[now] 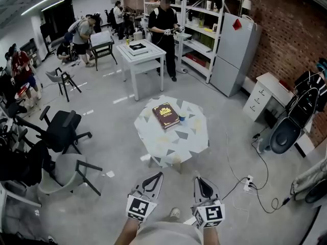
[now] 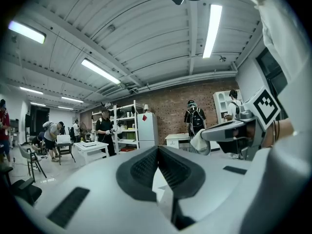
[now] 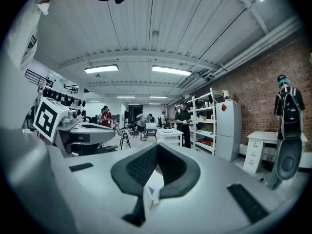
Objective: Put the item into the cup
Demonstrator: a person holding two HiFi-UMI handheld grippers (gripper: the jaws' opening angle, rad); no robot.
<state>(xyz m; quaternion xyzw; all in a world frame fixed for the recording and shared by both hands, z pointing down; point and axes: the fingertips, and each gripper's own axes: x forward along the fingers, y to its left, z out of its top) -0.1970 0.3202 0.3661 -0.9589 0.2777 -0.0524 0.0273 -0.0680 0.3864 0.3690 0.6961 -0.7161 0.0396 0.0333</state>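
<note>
A small table with a grey-and-white patterned cloth stands on the floor ahead of me. A dark red book lies on it, with a small blue cup at the book's right edge. I cannot make out a separate item at this distance. My left gripper and right gripper are held low at the bottom of the head view, side by side and well short of the table. In the left gripper view the left gripper has its jaws together with nothing in them. The right gripper is shut and empty too.
Black and grey chairs stand at the left. A white table with a person beside it, shelves and a grey fridge are at the back. Cables and a power strip lie on the floor at the right.
</note>
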